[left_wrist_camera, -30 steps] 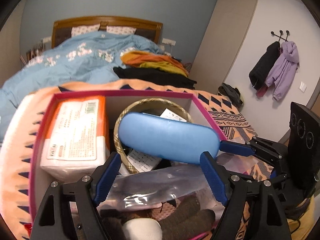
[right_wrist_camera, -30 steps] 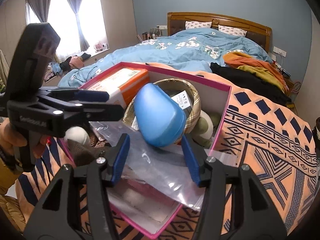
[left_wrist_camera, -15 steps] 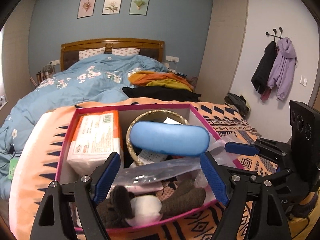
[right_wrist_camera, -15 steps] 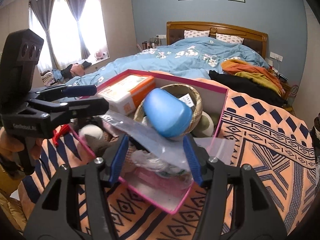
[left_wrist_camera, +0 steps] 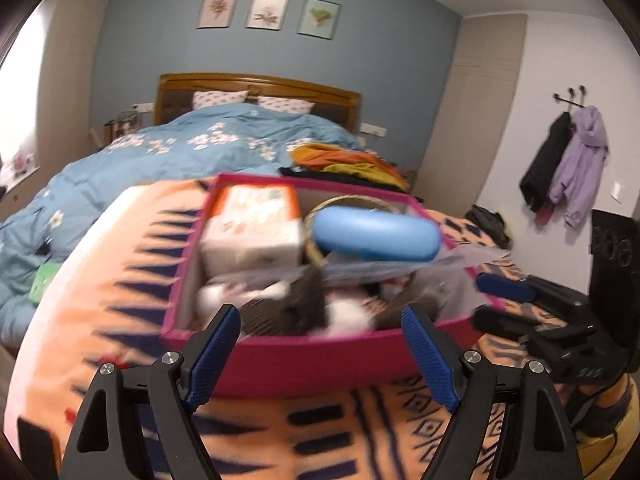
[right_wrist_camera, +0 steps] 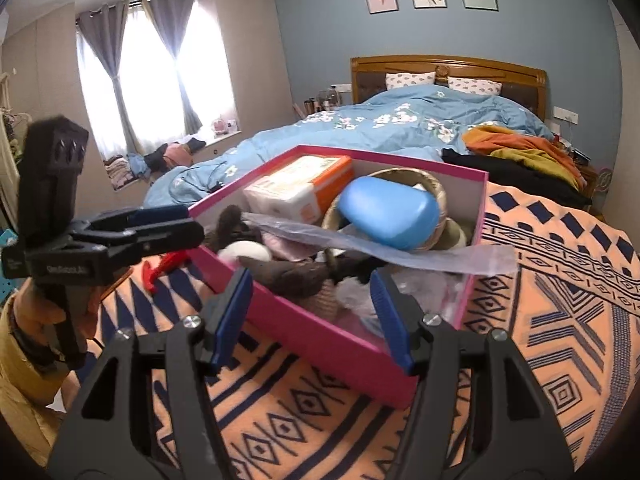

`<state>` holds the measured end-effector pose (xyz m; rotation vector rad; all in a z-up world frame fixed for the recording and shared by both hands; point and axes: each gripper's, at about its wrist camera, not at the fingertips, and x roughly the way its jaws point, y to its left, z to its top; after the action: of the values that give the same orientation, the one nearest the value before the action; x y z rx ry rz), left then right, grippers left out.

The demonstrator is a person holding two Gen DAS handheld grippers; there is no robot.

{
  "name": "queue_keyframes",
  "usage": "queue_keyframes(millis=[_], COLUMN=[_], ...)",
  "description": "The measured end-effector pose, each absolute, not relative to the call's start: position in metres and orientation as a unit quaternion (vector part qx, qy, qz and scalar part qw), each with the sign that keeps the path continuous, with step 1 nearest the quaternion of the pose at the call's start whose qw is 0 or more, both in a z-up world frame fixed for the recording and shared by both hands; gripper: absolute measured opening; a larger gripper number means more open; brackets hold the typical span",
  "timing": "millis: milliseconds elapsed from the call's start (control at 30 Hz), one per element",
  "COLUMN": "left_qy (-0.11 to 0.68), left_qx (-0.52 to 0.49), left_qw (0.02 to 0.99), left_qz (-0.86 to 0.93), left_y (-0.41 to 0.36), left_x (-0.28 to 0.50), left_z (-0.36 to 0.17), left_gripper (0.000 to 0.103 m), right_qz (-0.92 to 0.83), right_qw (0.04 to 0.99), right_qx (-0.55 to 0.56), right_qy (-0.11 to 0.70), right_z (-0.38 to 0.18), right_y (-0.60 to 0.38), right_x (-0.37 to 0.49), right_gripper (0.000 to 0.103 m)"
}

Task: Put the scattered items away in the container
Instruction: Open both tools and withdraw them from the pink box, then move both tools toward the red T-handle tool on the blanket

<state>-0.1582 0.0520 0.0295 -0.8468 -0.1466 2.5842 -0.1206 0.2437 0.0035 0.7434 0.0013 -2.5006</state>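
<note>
A pink box (left_wrist_camera: 304,354) (right_wrist_camera: 320,336) sits on the orange patterned blanket. It holds a blue glasses case (left_wrist_camera: 374,234) (right_wrist_camera: 386,214), an orange-and-white tissue pack (left_wrist_camera: 254,224) (right_wrist_camera: 300,190), a woven ring basket (right_wrist_camera: 434,188), clear plastic bags (right_wrist_camera: 400,252) and brown-and-white socks (right_wrist_camera: 288,268). My left gripper (left_wrist_camera: 322,354) is open and empty, just in front of the box; it also shows at the left of the right wrist view (right_wrist_camera: 160,226). My right gripper (right_wrist_camera: 312,318) is open and empty at the box's near wall.
A red object (right_wrist_camera: 164,266) lies on the blanket (right_wrist_camera: 560,300) left of the box. Behind is a bed with a blue duvet (right_wrist_camera: 400,124) and piled clothes (right_wrist_camera: 520,152). Coats (left_wrist_camera: 568,164) hang on the right wall.
Both grippers have pulled back and up, away from the box. The blue case now rests in the box, and the whole box is in view.
</note>
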Motion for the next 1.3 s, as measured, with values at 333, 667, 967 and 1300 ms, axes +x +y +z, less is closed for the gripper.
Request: queue_keyframes(millis=[333, 667, 967, 1300], left_qy=[-0.086, -0.092, -0.070, -0.062], left_qx=[-0.351, -0.393, -0.399, -0.400], left_qw=[0.083, 0.050, 0.076, 0.101], left_qz=[0.929, 0.914, 0.911, 0.909], left_y=[-0.053, -0.097, -0.096, -0.095], left_x=[-0.151, -0.159, -0.162, -0.170], left_z=[-0.019, -0.060, -0.065, -0.068], left_gripper=[0.084, 0.084, 0.084, 0.084], right_qz=[-0.900, -0.846, -0.814, -0.800], right_qw=[0.345, 0.419, 0.439, 0.440], right_qx=[0.267, 0.330, 0.381, 0.405], right_qy=[0.011, 0.014, -0.010, -0.047], right_z=[-0.003, -0.038, -0.061, -0.065], right_y=[0.193, 0.118, 0.070, 0.055], right_x=[-0.096, -0.111, -0.133, -0.153], right_gripper=[0.063, 0.063, 0.063, 0.063])
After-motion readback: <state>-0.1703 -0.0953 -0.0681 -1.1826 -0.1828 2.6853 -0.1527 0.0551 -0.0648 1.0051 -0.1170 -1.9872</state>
